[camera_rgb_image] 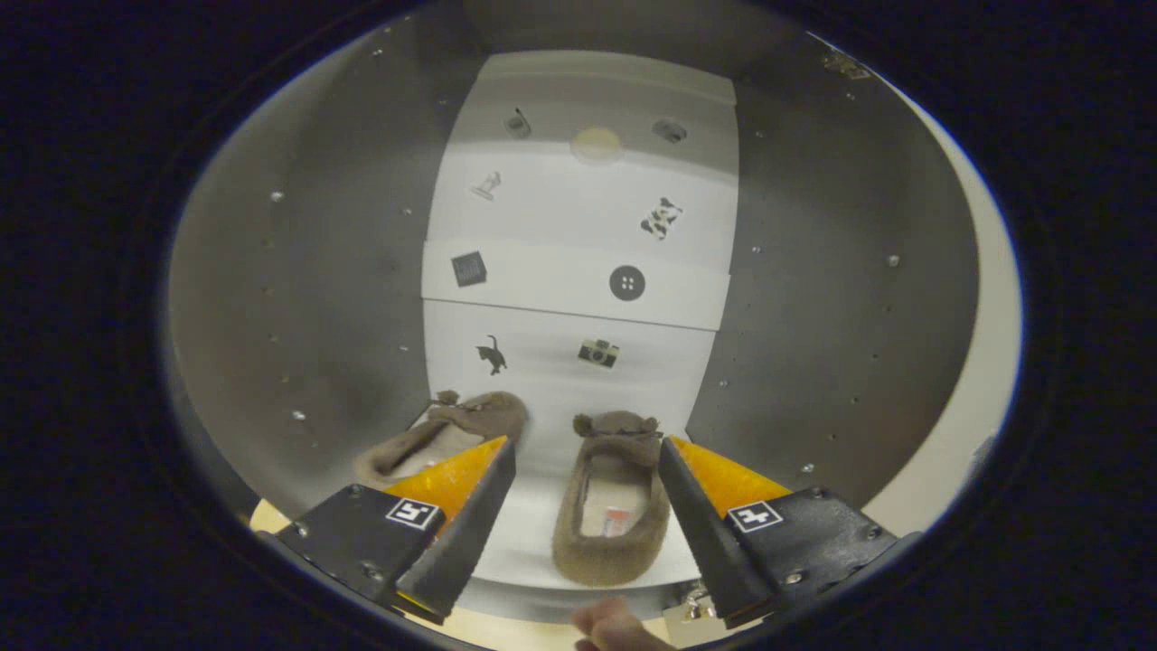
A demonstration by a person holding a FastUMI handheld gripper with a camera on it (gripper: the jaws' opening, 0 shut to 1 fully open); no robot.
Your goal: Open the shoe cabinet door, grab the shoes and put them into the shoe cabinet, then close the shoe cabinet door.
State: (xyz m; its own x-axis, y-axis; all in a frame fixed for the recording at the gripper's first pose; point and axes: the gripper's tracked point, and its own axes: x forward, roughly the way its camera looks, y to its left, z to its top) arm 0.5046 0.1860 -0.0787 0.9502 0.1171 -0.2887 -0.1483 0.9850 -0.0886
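While the hand-held gripper (587, 461) is being held at the mouth of the open white shoe cabinet (316, 271), its two fingers are being kept spread wide apart, with nothing pinched between them. Two fuzzy brown slippers with pale linings are being seen on the cabinet's white floor. One brown slipper (607, 506) is lying in the gap between the fingers, close beside the right finger, with its toe pointing toward the back wall; whether the finger is touching it cannot be told. The second brown slipper (452, 429) is lying just beyond the left finger, angled toward the left side wall, and is partly hidden by that finger. Two grey side walls dotted with small screws are being shown, and between them a white back panel (578, 235) is being displayed, marked with six small dark stickers, two dark holes and one pale round disc. A fingertip of a person's hand (615, 626) is being glimpsed beneath the gripper, just below the nearer slipper's heel.
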